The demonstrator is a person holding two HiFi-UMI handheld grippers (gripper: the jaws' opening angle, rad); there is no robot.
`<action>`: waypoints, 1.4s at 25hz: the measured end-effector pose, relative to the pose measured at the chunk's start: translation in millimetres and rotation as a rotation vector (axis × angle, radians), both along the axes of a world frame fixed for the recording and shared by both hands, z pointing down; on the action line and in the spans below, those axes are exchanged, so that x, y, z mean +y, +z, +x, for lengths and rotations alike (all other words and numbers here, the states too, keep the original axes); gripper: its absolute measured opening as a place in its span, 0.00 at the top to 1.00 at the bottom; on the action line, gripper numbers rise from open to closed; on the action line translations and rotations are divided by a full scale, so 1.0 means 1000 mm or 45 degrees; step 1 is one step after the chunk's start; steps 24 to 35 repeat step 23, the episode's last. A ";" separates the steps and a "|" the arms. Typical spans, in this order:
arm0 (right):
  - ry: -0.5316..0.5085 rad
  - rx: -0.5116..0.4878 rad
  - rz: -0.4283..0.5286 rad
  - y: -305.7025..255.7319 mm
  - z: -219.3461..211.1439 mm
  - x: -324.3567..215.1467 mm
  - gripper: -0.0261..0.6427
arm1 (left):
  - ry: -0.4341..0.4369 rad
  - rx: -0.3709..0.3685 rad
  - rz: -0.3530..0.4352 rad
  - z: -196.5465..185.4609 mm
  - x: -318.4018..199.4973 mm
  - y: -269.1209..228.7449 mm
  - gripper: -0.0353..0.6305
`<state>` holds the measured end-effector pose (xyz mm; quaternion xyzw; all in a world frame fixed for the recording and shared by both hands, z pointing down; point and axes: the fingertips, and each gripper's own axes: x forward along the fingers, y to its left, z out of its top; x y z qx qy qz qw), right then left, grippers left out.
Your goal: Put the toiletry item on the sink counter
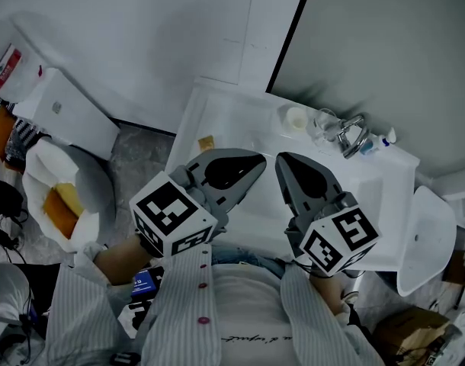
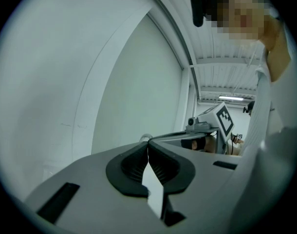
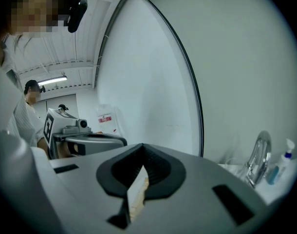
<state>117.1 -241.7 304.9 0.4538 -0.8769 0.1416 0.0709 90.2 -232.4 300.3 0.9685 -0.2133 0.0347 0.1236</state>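
"Starting with the largest, what stands around the tongs?" asks the student.

"Mirror [image 1: 385, 44] at the rear, with the white worktop [image 1: 240, 117] below it. A lined bin [image 1: 42, 166] at far left holds an orange lump [image 1: 61, 204]. The left tongs [image 1: 259, 161] and right tongs [image 1: 280, 161] hang side by side over the sink basin. Each pair is pressed together and grips nothing."

"And the toiletry things?"

"Along the worktop's rear edge, beside the tap [image 1: 353, 136], stand a clear glass [image 1: 324, 122], a white cup [image 1: 296, 118] and a blue bottle [image 1: 385, 139] with a white top. A small tan block [image 1: 206, 142] lies well apart, at the left rim. Which one the task means cannot be told. All rest on the worktop, clear of both tongs."

"Any writing?"

"A red label [image 1: 8, 67] at far left and the script on the person's shirt [image 1: 248, 338] are too small to read. The cubes carry black-and-white square markers."
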 end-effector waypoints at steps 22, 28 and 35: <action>-0.009 0.007 -0.037 0.010 -0.002 -0.002 0.95 | -0.016 -0.021 -0.027 -0.005 -0.002 0.011 0.92; -0.010 0.008 -0.037 0.010 -0.002 -0.002 0.95 | -0.015 -0.023 -0.028 -0.006 -0.002 0.011 0.92; -0.010 0.008 -0.037 0.010 -0.002 -0.002 0.95 | -0.015 -0.023 -0.028 -0.006 -0.002 0.011 0.92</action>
